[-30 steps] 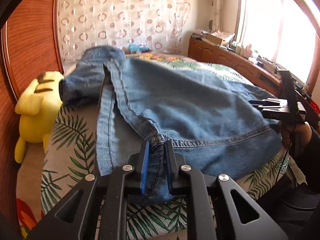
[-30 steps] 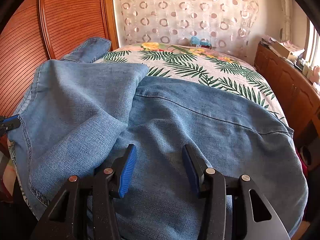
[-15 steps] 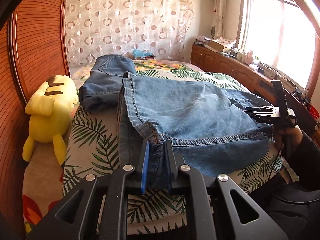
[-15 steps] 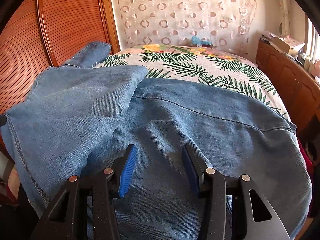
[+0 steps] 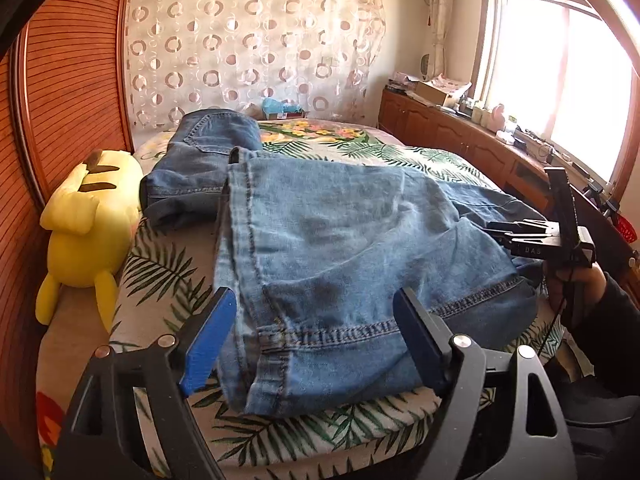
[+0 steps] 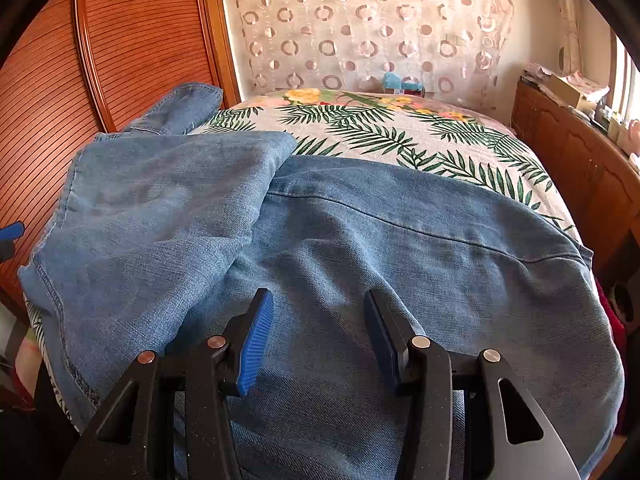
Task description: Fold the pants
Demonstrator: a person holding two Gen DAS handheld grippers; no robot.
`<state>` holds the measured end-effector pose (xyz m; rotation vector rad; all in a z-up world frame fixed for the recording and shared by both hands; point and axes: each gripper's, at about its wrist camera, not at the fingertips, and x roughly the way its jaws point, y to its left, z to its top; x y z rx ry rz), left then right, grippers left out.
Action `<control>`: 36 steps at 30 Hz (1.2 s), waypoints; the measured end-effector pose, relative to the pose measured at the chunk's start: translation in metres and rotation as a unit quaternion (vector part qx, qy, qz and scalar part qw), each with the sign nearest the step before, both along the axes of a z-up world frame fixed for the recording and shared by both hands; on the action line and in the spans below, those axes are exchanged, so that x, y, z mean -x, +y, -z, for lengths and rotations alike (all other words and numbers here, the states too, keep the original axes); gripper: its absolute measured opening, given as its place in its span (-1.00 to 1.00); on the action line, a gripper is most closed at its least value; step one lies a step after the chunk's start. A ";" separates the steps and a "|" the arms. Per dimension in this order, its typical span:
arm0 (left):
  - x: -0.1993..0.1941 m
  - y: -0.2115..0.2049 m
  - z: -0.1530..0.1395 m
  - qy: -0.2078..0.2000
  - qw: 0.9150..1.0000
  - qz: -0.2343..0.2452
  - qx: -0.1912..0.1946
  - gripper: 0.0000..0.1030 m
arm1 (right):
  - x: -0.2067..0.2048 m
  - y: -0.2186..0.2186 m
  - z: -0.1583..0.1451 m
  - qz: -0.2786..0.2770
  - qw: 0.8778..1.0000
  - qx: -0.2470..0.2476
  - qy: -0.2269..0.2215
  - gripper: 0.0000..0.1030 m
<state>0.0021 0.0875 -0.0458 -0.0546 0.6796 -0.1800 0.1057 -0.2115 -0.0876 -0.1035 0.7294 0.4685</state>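
leafy bedspread [image 5: 168, 268] carries jeans [image 5: 340, 240] beside yellow plush [image 5: 88, 232]; left tongs [image 5: 316, 332] just opened, right tongs [image 6: 316, 340] gape empty.

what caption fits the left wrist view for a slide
Left tool, just opened, straddles the hem of folded jeans on a leaf-print bed.

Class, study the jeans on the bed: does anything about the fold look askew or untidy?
Yes. The folded-over leg lies at a slant across the jeans, its hem hanging off the bed's near edge rather than lining up. The left hand-held gripper has just opened, releasing it.
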 end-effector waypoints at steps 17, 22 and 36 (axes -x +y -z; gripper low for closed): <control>-0.043 -0.058 -0.009 -0.014 0.999 0.038 -0.013 0.58 | -0.001 0.002 0.001 -0.001 1.000 -0.002 0.000 -0.05; -0.049 -0.071 -0.013 -0.018 0.998 0.051 -0.016 0.58 | -0.001 0.002 0.001 -0.001 1.000 -0.002 0.000 -0.05; -0.046 -0.098 -0.015 -0.024 0.997 0.075 -0.016 0.58 | 0.026 -0.044 -0.023 0.048 0.998 -0.004 -0.042 -0.05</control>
